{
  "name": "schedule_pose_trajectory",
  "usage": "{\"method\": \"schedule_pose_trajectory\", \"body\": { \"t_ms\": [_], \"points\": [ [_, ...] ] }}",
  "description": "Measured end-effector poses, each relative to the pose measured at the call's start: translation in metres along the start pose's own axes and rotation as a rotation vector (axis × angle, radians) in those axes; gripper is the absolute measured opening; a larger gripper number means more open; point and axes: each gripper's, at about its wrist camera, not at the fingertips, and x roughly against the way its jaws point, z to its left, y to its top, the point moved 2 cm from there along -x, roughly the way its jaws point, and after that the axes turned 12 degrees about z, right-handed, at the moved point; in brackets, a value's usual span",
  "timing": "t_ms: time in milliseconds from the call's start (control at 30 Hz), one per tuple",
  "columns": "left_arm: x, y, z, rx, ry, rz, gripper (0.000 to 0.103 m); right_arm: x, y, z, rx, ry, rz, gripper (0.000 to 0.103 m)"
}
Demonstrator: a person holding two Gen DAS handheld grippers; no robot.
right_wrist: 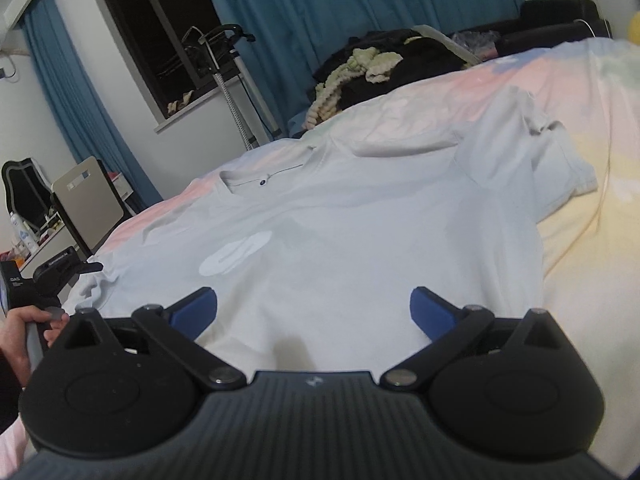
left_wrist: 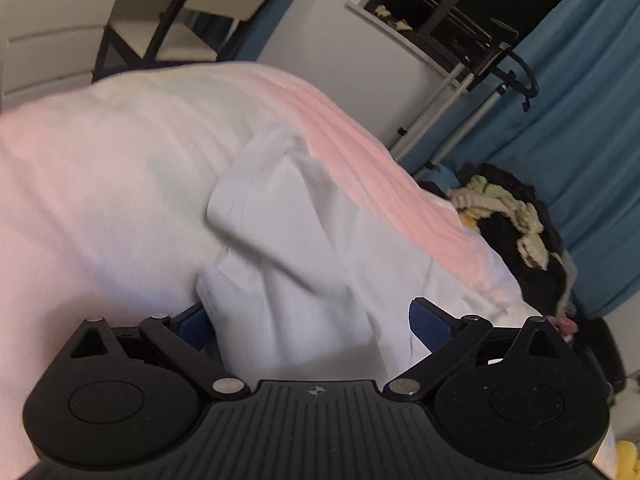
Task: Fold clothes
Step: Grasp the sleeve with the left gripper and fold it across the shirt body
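Observation:
A white T-shirt [right_wrist: 340, 224] lies spread face up on the bed, collar far left, a pale oval print on the chest, one sleeve [right_wrist: 532, 152] crumpled at the far right. My right gripper [right_wrist: 314, 308] is open over the shirt's lower part, with its jaws wide apart. In the left wrist view the shirt [left_wrist: 296, 264] bunches up in a fold between the blue pads. My left gripper [left_wrist: 308, 322] is open around that cloth. The view is blurred.
The bed cover [right_wrist: 600, 240] is pastel pink and yellow. A pile of dark and cream clothes [right_wrist: 372, 68] lies at the bed's far edge. Blue curtains [right_wrist: 320, 8], a window and a metal stand [right_wrist: 232, 92] are behind. A chair [right_wrist: 88, 200] stands to the left.

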Motion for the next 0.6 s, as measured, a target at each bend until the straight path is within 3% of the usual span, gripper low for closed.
{"method": "schedule_pose_trajectory", "body": {
  "t_ms": [67, 100, 133, 200, 300, 400, 600],
  "points": [
    [-0.002, 0.006, -0.008, -0.011, 0.045, -0.026, 0.078, 0.003, 0.002, -0.002, -0.013, 0.003, -0.010, 0.103],
    [-0.003, 0.008, -0.013, -0.018, 0.068, -0.029, 0.053, 0.005, 0.003, -0.003, -0.018, 0.005, -0.016, 0.103],
    [-0.004, 0.009, -0.018, -0.031, 0.090, -0.034, 0.037, 0.007, 0.003, -0.004, -0.020, 0.006, -0.023, 0.103],
    [0.001, 0.006, -0.041, -0.123, 0.106, -0.071, 0.018, 0.011, 0.005, -0.004, -0.024, 0.010, -0.038, 0.103],
    [0.010, -0.004, -0.086, -0.302, 0.093, -0.133, 0.014, 0.016, 0.008, -0.005, -0.034, 0.014, -0.051, 0.103],
    [0.020, -0.020, -0.135, -0.473, 0.057, -0.139, 0.013, 0.022, 0.010, -0.009, -0.055, 0.028, -0.064, 0.103],
    [0.034, -0.086, -0.222, -0.808, -0.048, -0.071, 0.013, 0.031, 0.013, -0.022, -0.110, 0.031, -0.087, 0.103]
  ]
}}
